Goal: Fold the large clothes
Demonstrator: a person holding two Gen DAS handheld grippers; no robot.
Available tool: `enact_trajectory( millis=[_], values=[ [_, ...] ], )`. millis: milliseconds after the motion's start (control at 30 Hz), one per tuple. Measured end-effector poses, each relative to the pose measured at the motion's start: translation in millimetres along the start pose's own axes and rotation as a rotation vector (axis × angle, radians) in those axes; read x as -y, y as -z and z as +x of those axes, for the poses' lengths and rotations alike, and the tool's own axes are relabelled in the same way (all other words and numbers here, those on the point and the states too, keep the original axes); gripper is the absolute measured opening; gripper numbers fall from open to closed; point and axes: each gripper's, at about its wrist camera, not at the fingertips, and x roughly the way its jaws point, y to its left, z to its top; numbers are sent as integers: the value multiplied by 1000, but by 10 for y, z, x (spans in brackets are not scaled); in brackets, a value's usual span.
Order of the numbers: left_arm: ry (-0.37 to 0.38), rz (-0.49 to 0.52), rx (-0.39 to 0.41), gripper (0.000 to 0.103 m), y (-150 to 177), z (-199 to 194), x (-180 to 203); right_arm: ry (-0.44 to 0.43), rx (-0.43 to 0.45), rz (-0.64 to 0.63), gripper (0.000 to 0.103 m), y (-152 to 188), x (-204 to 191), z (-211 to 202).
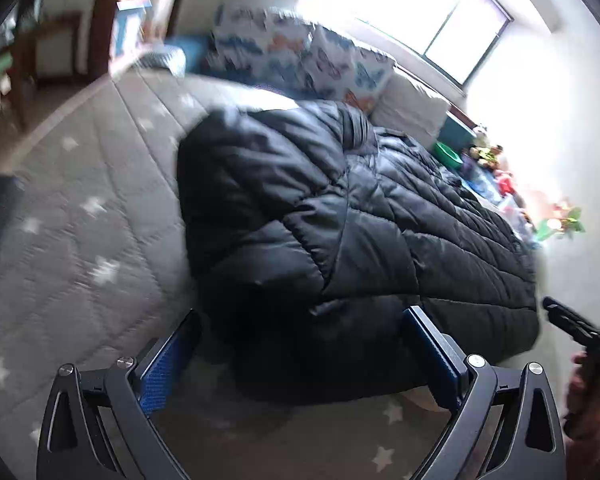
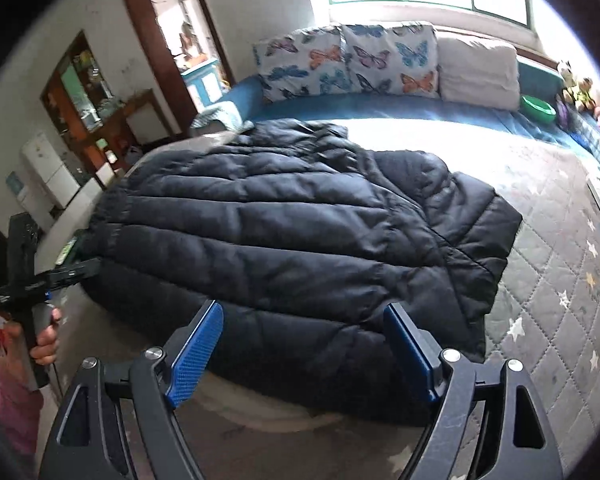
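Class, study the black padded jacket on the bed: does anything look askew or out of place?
The black padded jacket lies rumpled rather than flat. One side is folded over the body, and its near hem overhangs the edge of the star-patterned quilt. Nothing looks spilled or damaged.

Butterfly pillows (image 2: 348, 60) and green bowl (image 2: 538, 107) line the bed (image 2: 540, 280).

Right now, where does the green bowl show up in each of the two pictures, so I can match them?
Left wrist view: the green bowl sits right of centre, at the far edge of the bed, just past the black jacket.
Right wrist view: the green bowl is at upper right, beside the plain white pillow.
Shared landmark: the butterfly pillows at the head of the bed.
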Motion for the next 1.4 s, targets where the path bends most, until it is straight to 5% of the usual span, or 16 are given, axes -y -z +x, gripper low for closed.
enact_trajectory(
  millis=[133, 267, 533, 733, 900, 1200, 1333, 1400],
  values=[
    [-26, 31, 137, 103, 3, -370, 220, 25, 39, -91, 90, -11, -220, -25],
    [19, 106, 178, 94, -176, -461, 463, 12, 2, -67, 90, -37, -222, 148],
    [136, 111, 43, 56, -942, 190, 589, 41, -15, -32, 90, -47, -108, 299],
    [77, 109, -13, 40, -1447, 878, 698, 83, -19, 0, 90, -153, 143, 356],
    [-21, 72, -106, 21, -1506, 1356, 552, 77, -27, 0, 90, -126, 242, 420],
    [-33, 118, -55, 24, -1395, 1204, 589, 89, -31, -38, 90, -64, 223, 422],
    [-43, 172, 32, 69, -1190, 690, 642, 132, -4, -52, 90, -38, 155, 309],
    [-53, 190, 85, 77, -1071, 416, 609, 152, 15, -56, 90, -22, 137, 243]
  ],
)
